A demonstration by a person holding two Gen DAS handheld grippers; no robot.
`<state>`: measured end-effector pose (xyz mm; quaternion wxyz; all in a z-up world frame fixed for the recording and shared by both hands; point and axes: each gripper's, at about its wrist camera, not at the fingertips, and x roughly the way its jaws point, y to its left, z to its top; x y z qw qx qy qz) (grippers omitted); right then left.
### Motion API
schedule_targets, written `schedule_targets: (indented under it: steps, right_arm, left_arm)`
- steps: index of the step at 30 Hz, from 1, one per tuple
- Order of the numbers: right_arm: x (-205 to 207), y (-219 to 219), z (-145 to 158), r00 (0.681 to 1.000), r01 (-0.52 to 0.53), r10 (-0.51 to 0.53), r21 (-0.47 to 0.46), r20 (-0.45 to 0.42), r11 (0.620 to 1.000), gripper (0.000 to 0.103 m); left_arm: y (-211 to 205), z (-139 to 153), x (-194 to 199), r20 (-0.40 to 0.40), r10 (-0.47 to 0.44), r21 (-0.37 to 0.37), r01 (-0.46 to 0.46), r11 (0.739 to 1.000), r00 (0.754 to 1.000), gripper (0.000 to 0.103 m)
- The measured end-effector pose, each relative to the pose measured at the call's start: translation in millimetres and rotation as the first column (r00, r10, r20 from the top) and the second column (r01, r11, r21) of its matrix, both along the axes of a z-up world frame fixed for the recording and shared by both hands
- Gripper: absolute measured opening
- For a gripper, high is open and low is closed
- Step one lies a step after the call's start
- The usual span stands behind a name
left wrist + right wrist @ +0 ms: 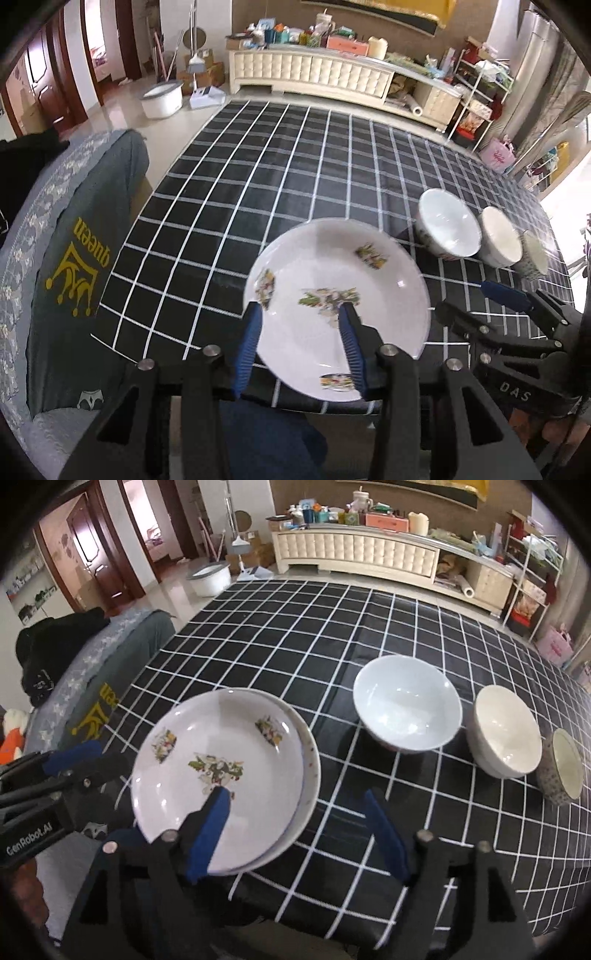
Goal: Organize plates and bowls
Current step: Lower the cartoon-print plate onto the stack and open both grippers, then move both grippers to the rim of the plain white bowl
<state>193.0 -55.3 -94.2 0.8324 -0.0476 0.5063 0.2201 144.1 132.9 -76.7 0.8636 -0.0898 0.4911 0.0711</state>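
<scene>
A white plate with flower prints (pixel 332 295) lies on a second plate (pixel 308 775) near the front edge of the checked table (pixel 295 166). My left gripper (pixel 299 314) is open, its fingers over the top plate's near side. My right gripper (pixel 295 801) is open, its left finger above the plate (pixel 221 746), its right finger over the cloth. Three bowls stand in a row to the right: a large white bowl (pixel 406 701), a cream bowl (pixel 506 731) and a small patterned bowl (pixel 563 764). They also show in the left wrist view, led by the large bowl (pixel 448 221).
A grey covered seat with a gold "queen" print (pixel 74 258) stands at the table's left. A cream cabinet (pixel 314 74) with clutter runs along the far wall. A white tub (pixel 162 98) sits on the floor. The right gripper (pixel 517 306) shows in the left wrist view.
</scene>
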Motion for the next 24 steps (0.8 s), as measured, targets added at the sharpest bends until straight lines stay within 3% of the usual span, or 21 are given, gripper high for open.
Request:
schedule_targets:
  steps: [4, 6, 9, 11, 14, 17, 21, 24]
  right_arm:
    - [-2.7, -23.6, 12.3, 0.998, 0.057, -0.058, 0.044, 0.005, 0.997, 0.079]
    - [-2.1, -34.4, 17.8, 0.998, 0.070, -0.070, 0.063, 0.007, 0.996, 0.079]
    - [-2.1, -47.0, 22.7, 0.996, 0.087, -0.086, 0.083, -0.015, 0.993, 0.081]
    - [-6.3, -51.6, 30.3, 0.995, 0.093, -0.095, 0.051, 0.044, 0.994, 0.084]
    - [-6.2, -57.6, 36.3, 0.992, 0.101, -0.101, 0.004, 0.081, 0.995, 0.087]
    - [2.2, -68.9, 37.4, 0.994, 0.103, -0.105, 0.034, 0.031, 0.994, 0.087]
    - [14.3, -77.2, 39.9, 0.991, 0.122, -0.124, 0.039, 0.048, 0.992, 0.087]
    - [29.3, -86.6, 38.4, 0.991, 0.134, -0.135, 0.084, 0.011, 0.987, 0.087]
  left_arm:
    - [-15.9, 19.1, -2.6, 0.046, -0.025, 0.020, 0.024, 1.000, 0.999, 0.052]
    - [-25.1, 28.1, -3.4, 0.068, -0.041, 0.034, 0.039, 0.999, 0.997, 0.061]
    - [-36.2, 37.4, -1.9, 0.091, -0.061, 0.046, 0.057, 0.997, 0.994, 0.062]
    - [-44.4, 41.9, 2.8, 0.096, -0.077, 0.045, 0.073, 0.996, 0.992, 0.062]
    - [-56.3, 44.8, 9.1, 0.101, -0.096, 0.062, 0.090, 0.994, 0.990, 0.066]
    - [-66.0, 44.4, 18.2, 0.095, -0.113, 0.063, 0.108, 0.992, 0.989, 0.067]
    - [-76.4, 39.0, 36.0, 0.077, -0.137, 0.057, 0.132, 0.990, 0.988, 0.067]
    - [-81.5, 33.7, 50.7, 0.056, -0.148, 0.044, 0.146, 0.988, 0.987, 0.067]
